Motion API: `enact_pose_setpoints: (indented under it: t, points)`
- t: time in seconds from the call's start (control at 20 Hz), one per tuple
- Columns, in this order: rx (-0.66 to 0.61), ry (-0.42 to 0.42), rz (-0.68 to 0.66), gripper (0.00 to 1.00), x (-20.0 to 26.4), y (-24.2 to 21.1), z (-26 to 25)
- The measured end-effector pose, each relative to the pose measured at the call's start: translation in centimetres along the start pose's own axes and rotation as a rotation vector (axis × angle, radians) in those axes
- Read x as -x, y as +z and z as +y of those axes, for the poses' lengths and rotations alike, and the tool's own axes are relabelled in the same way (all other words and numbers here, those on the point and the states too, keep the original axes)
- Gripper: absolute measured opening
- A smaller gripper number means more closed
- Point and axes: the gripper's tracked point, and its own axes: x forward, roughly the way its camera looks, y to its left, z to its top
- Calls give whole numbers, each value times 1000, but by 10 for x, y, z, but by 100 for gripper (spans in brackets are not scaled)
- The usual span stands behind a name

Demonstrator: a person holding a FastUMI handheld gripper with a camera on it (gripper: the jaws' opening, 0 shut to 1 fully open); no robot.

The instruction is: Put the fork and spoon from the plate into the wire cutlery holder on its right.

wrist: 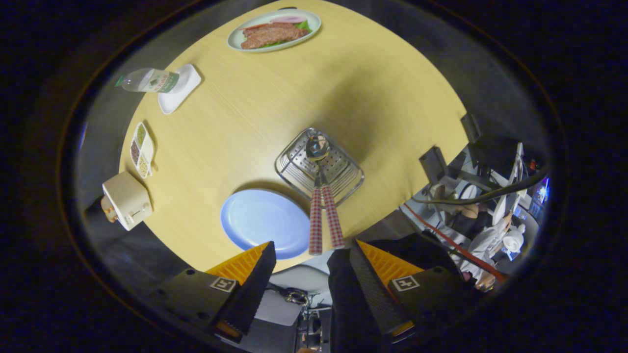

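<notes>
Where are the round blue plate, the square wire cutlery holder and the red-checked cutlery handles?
Round blue plate (260,220), gripper view: bare middle of its surface.
Square wire cutlery holder (294,169), gripper view: left wire wall.
Red-checked cutlery handles (315,220), gripper view: middle of the left handle, standing in the holder, ahead of the open jaws.

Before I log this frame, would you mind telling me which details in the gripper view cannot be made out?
- Fork head, gripper view: the two red-checked cutlery handles stand in the square wire cutlery holder; only a spoon bowl is clear, so which utensil is the fork is uncertain.
- Round pale-blue plate: its near rim is covered by a finger of the open claw.
- Clear plastic bottle: label too small.
</notes>
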Motion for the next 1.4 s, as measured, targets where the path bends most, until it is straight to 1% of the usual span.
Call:
enact_pose_setpoints:
  t: [0.1, 0.2, 0.35, 0.55, 0.65, 0.75, 0.9, 0.95, 1.05, 1.15, 1.2, 1.3, 1.4]
  points:
    - [19, -30, -106, 98, 8, 5, -14]
    - [34, -38, -219, 98, 15, 11, -19]
    - [73, 0, -418, 98, 28, 23, -16]
    - [181, 9, -688, 98, 48, 39, -19]
    - [225, 29, -829, 98, 62, 51, -16]
    - [265, 75, -971, 98, 80, 64, -10]
    - [317, 164, -1212, 97, 122, 80, -3]
    - [322, 197, -1282, 97, 135, 82, 0]
    - [322, 294, -1422, 97, 165, 77, 8]
    - [330, 367, -1536, 97, 190, 65, 14]
    - [341, 386, -1584, 97, 199, 61, 15]
    - [358, 422, -1663, 97, 217, 51, 18]
    - [369, 426, -1702, 97, 221, 44, 21]
